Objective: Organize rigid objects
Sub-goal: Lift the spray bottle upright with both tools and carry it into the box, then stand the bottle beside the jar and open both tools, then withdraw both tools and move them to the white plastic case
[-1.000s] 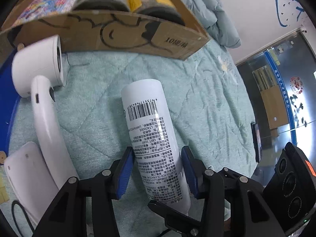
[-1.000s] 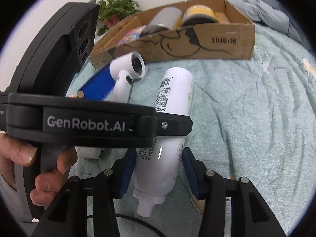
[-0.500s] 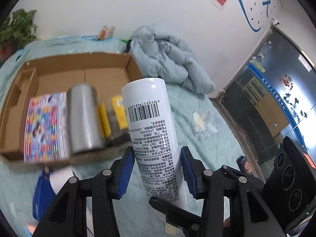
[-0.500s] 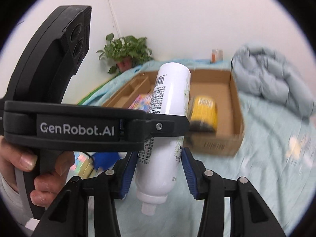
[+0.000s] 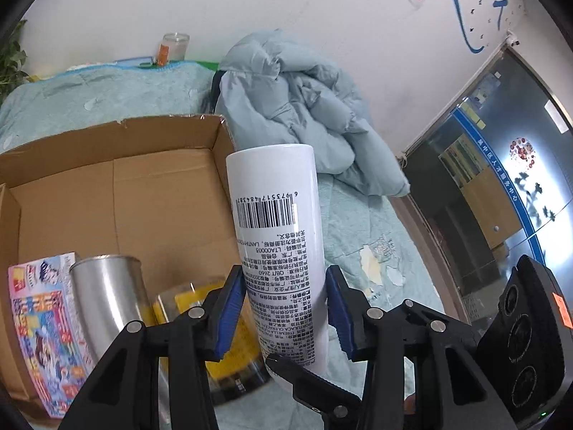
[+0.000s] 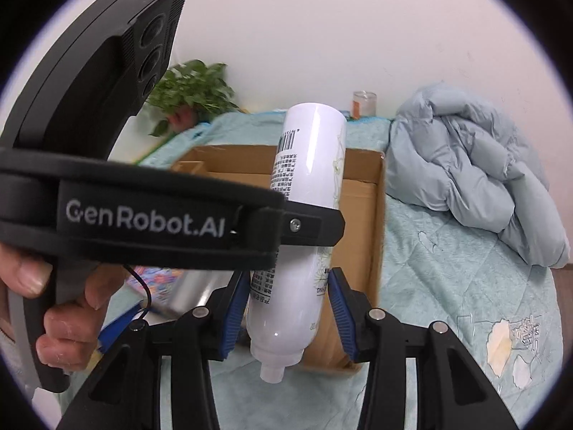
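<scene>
My left gripper [image 5: 285, 310] is shut on a white bottle [image 5: 277, 236] with a barcode, held up in the air, base pointing up and forward. The same bottle [image 6: 304, 215] shows in the right wrist view, cap end down, gripped by the left gripper's arm crossing in front. My right gripper [image 6: 286, 313] also has its blue pads against the bottle's lower part. Below lies an open cardboard box [image 5: 143, 179] holding a silver can [image 5: 107, 294], a yellow-labelled can [image 5: 200, 308] and a colourful book [image 5: 39, 326].
The box [image 6: 361, 215] sits on a light teal quilted bed [image 6: 447, 286]. A crumpled grey-blue duvet [image 5: 304, 107] lies behind the box at the right. A potted plant [image 6: 193, 89] and a glass jar [image 5: 173, 48] stand by the white wall. A dark glass door [image 5: 501, 197] is at the right.
The bottle was lifted off the bed by both grippers and carried up and forward toward the box; the white hair dryer on the bed has dropped out of view.
</scene>
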### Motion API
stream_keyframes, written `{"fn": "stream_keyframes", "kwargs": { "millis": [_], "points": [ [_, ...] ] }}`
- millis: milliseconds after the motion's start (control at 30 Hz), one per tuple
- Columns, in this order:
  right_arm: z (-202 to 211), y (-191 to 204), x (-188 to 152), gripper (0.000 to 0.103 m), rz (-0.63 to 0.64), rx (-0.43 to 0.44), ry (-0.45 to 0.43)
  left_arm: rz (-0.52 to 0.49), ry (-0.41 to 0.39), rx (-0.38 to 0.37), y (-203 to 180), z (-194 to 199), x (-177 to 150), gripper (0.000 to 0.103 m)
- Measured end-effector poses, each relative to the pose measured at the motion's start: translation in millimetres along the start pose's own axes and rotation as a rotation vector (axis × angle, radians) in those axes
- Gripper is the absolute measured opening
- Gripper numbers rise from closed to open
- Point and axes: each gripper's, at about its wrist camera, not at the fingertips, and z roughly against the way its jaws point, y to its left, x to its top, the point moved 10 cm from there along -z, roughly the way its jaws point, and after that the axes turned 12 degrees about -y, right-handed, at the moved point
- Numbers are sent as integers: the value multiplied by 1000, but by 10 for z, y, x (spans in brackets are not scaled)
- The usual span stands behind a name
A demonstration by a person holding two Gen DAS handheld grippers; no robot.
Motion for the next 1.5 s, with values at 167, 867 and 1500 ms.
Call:
{"fn": "stream_keyframes", "kwargs": {
  "millis": [167,867,1500],
  "points": [
    [-303,-208,-142,44,-30,-7,59,53,69,-3,284,-557,-126,42],
    [-218,-400,-633,47,-83,-121,193,-14,30,47,268,-133,-437,52],
    [1057,535,-937,100,-25,-277,-125,-194,-505,502,403,2873,-1598,99]
  ]
}}
